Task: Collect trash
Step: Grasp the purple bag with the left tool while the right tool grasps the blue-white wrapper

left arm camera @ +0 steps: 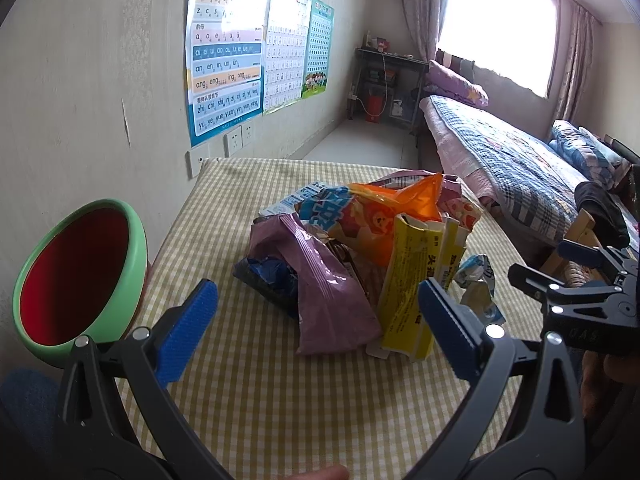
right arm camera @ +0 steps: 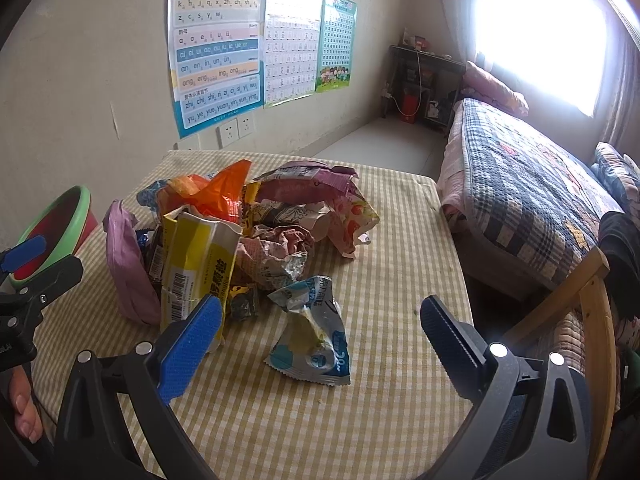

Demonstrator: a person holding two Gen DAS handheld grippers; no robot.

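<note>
Both tongs (left arm camera: 318,326) (right arm camera: 320,344) gape, seemingly above wrappers (left arm camera: 340,256) beside bin (left arm camera: 76,272).

Daylight floods in from the window (right arm camera: 536,36), blown out to white glare with haze around it. The wall posters (left arm camera: 224,52) catch reflections. Fisheye bending curves the edges, and the corners go dark.

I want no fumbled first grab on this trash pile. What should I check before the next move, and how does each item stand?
1. Left gripper jaws open: ok.
2. Right gripper jaws open: ok.
3. Both grippers empty: ok.
4. Green bin mouth unobstructed, at the table's left edge: ok.
5. Blue-white wrapper lying apart from the pile, between the right fingers' line: ok.
6. Yellow packet free of neighbours: not ok, it leans among other wrappers.
</note>
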